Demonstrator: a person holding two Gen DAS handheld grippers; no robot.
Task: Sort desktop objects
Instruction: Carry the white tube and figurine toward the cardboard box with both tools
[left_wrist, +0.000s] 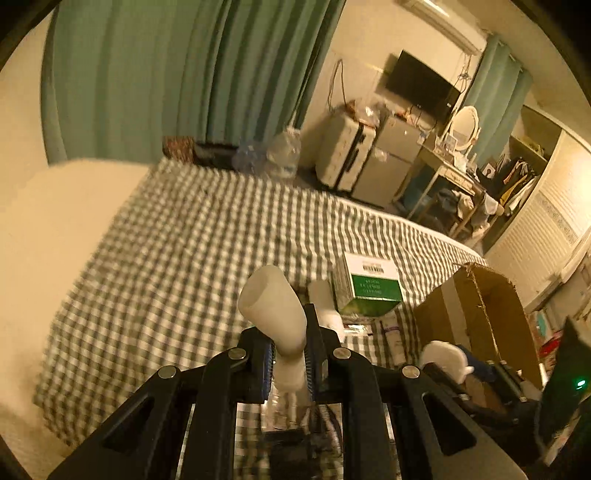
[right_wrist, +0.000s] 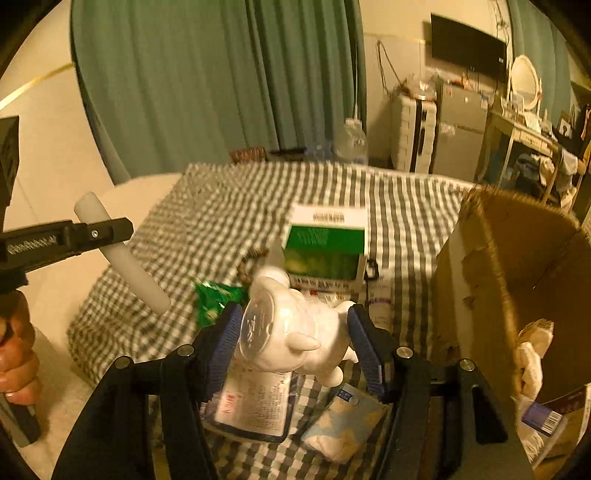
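Note:
My left gripper (left_wrist: 290, 332) is shut on a white plastic bottle (left_wrist: 271, 299), which tilts up and to the left above the checked cloth (left_wrist: 184, 240). In the right wrist view that same bottle (right_wrist: 136, 273) sticks out of the left gripper (right_wrist: 94, 233) at the far left, with a person's hand (right_wrist: 14, 350) below it. My right gripper (right_wrist: 293, 314) is shut on a white toy figurine (right_wrist: 291, 332) with a clear round base. Both pads touch it, and it hangs above the clutter on the cloth.
An open cardboard box (right_wrist: 517, 277) stands at the right with a few things inside. A green and white carton (right_wrist: 325, 243) lies on the checked cloth (right_wrist: 406, 206), with a green wrapper (right_wrist: 214, 299), a printed packet (right_wrist: 255, 406) and a tissue pack (right_wrist: 343, 424) nearby. Curtains and furniture stand behind.

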